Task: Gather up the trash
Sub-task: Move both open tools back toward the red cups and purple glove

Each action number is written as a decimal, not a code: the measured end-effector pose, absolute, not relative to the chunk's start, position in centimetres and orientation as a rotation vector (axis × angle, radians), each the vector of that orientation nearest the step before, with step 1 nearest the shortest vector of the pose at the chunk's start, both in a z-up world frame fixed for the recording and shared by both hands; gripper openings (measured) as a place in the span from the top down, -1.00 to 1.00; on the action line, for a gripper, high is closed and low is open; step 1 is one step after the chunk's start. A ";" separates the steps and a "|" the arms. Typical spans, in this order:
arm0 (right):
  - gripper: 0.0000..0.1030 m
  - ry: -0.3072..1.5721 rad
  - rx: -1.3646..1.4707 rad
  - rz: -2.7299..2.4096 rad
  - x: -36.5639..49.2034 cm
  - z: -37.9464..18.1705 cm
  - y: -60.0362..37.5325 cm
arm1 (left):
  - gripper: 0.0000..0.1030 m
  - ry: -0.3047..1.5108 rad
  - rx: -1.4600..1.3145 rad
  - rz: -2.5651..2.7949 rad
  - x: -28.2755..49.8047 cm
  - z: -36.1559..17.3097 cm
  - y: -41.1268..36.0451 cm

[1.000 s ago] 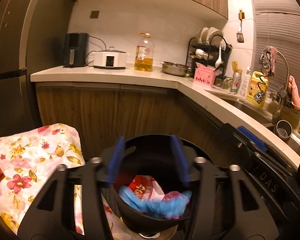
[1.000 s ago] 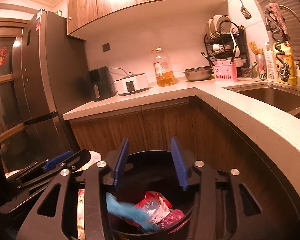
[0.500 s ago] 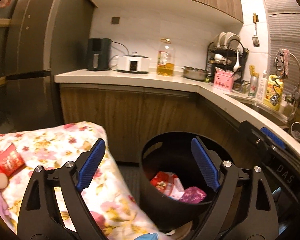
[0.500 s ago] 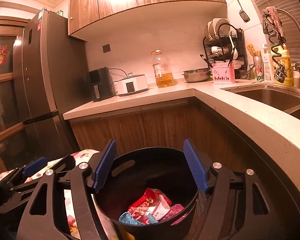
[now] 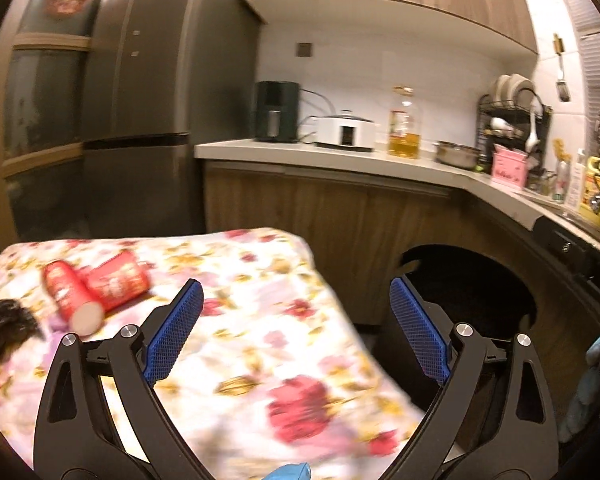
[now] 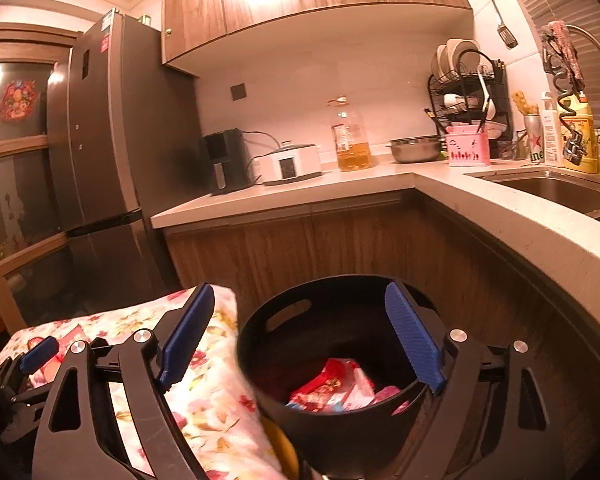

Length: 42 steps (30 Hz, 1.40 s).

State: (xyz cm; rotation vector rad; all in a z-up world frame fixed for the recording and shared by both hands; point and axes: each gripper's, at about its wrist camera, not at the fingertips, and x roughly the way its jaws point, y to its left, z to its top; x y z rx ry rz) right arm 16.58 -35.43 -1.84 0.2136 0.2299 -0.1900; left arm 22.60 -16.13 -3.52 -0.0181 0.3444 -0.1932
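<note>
On the far left of the left wrist view a dark, furry clump (image 5: pixel 4 330) lies at the edge of the flowered cloth (image 5: pixel 260 344), and just beside it two red snack packets: a tube (image 5: pixel 70 294) lying on its side with its pale end toward the camera, and a second packet (image 5: pixel 118 278) touching it. The left hand-held gripper (image 5: pixel 296 332) hangs over the cloth, released: its jaws have just been opening and nothing is between them. A scrap of blue (image 5: pixel 288 472) shows at the bottom edge. To the right of the cloth stands the black bin (image 5: pixel 528 304), close against the wooden cabinets under the worktop (image 5: pixel 340 158). In the right wrist view the left tool's blue tip (image 6: pixel 40 354) shows at far left over the cloth (image 6: pixel 204 400). The right hand-held gripper (image 6: pixel 300 340) is also released, its jaws having just been opening, empty, and framing the bin (image 6: pixel 340 436). Inside the bin lie red wrappers (image 6: pixel 324 386) with something pink (image 6: pixel 388 394) beside them.
</note>
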 end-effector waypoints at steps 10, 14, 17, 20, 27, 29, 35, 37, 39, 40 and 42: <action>-0.65 0.254 0.202 -0.083 16.6 -3.0 -30.0 | -0.80 0.362 -0.022 0.074 21.3 -6.5 -7.0; -0.65 0.259 0.194 -0.038 16.7 -3.4 -27.8 | -0.80 0.382 -0.031 0.166 21.3 -7.7 -3.7; -0.65 0.267 0.195 -0.002 17.1 -3.6 -26.3 | -0.80 0.401 -0.059 0.205 21.7 -8.3 -1.5; -0.65 0.270 0.184 0.026 17.5 -3.7 -24.8 | -0.80 0.416 -0.061 0.223 22.5 -8.8 0.1; -0.65 0.273 0.173 0.062 18.3 -3.4 -22.5 | -0.74 0.471 -0.121 0.232 24.3 -9.4 2.3; -0.65 0.276 0.169 0.070 18.7 -3.4 -21.9 | -0.65 0.498 -0.120 0.230 25.0 -9.8 2.4; -0.65 0.291 0.149 0.101 20.0 -3.5 -20.2 | -0.06 0.586 -0.164 0.206 26.3 -11.4 3.4; -0.65 0.299 0.144 0.112 20.4 -3.7 -19.5 | 0.17 0.608 -0.197 0.190 26.5 -11.8 3.9; -0.65 0.308 0.139 0.128 20.9 -3.8 -18.7 | 0.34 0.628 -0.230 0.164 26.7 -12.3 4.5; -0.65 0.312 0.137 0.136 21.1 -3.9 -18.3 | 0.43 0.634 -0.242 0.157 26.7 -12.4 4.7; -0.65 0.325 0.135 0.151 21.8 -4.2 -17.4 | 0.58 0.646 -0.272 0.139 26.6 -12.6 5.2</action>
